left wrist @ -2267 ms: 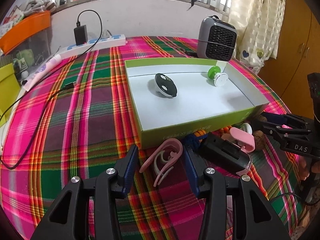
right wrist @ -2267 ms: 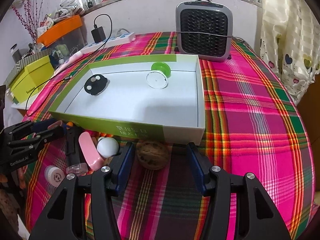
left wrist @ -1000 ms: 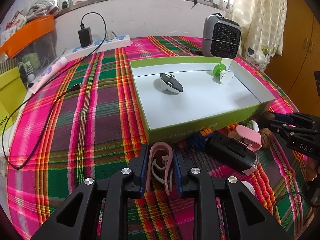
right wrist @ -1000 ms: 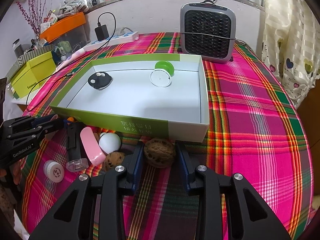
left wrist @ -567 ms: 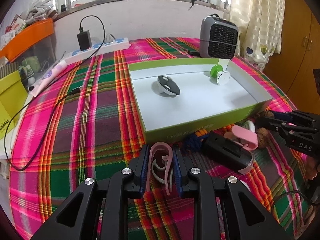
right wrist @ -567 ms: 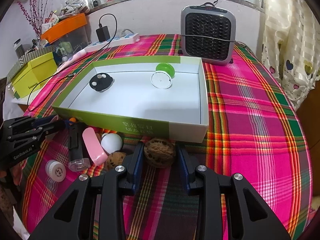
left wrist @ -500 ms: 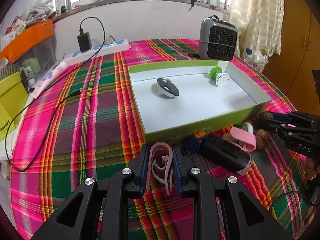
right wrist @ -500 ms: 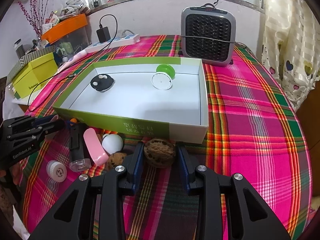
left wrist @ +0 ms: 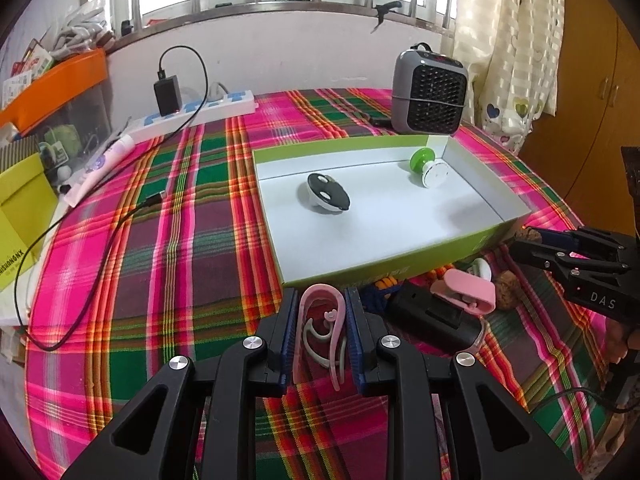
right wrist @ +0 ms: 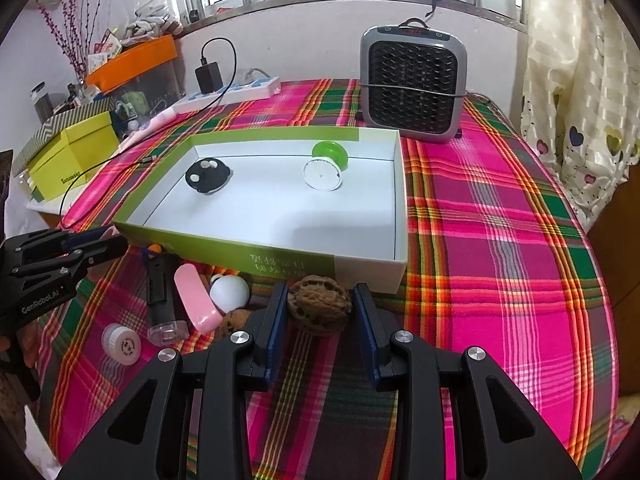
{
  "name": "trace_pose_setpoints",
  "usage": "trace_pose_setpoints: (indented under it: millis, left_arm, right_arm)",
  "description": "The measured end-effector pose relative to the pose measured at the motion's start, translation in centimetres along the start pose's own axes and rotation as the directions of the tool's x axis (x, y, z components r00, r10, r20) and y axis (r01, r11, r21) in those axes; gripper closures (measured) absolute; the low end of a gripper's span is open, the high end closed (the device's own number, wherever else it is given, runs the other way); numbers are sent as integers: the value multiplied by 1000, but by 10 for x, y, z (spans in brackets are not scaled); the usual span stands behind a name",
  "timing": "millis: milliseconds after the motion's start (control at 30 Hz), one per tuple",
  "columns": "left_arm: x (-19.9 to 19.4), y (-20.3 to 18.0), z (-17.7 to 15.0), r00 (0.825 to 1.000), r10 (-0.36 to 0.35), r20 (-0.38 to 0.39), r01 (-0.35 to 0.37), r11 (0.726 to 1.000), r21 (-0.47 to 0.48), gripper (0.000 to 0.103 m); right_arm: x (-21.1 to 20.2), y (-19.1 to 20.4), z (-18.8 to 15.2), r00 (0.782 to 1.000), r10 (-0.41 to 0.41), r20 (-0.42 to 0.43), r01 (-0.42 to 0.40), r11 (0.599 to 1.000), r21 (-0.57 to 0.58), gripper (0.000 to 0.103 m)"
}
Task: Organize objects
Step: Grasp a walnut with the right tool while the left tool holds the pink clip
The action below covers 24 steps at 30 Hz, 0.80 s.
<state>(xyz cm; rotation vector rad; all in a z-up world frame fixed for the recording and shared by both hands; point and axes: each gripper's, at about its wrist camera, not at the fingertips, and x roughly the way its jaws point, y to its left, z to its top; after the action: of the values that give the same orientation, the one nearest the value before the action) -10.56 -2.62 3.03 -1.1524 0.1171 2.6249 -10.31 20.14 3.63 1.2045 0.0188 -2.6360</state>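
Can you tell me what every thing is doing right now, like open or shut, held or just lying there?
Left gripper: shut on the pink clip.
Pink clip: squeezed between the fingers.
Right gripper: shut on the walnut.
Walnut: held.
Green box: open, no lid.
Black-and-white disc: lying in the box.
Green-and-white spool: on its side in the box.
Charger: plugged into the power strip.

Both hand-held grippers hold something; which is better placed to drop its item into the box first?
Right, marginally: its hand-held gripper holds the walnut right at the box front wall.
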Motion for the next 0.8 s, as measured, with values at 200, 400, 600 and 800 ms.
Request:
trace_pose_setpoints:
  millis: [200, 400, 600, 800]
  left_arm:
    - [-3, -1, 5, 1000, -9, 12, 9, 1000, -5, 82]
    - [-4, -6, 14, 1000, -8, 24, 7, 1000, 9, 82]
    - [-3, -11, 26, 999, -10, 41, 9, 1000, 15, 82]
    - [2, -21, 42, 998, -28, 55, 26, 999, 39, 82]
  right_arm:
    - [-3, 1, 2, 1000, 1, 9, -1, 1000, -3, 69]
    - [-7, 2, 8, 1000, 3, 24, -2, 1000, -8, 69]
    - [-7, 2, 15, 999, -7, 36, 7, 1000, -17, 69]
    - [-6, 2, 27, 999, -12, 52, 14, 1000, -28, 69]
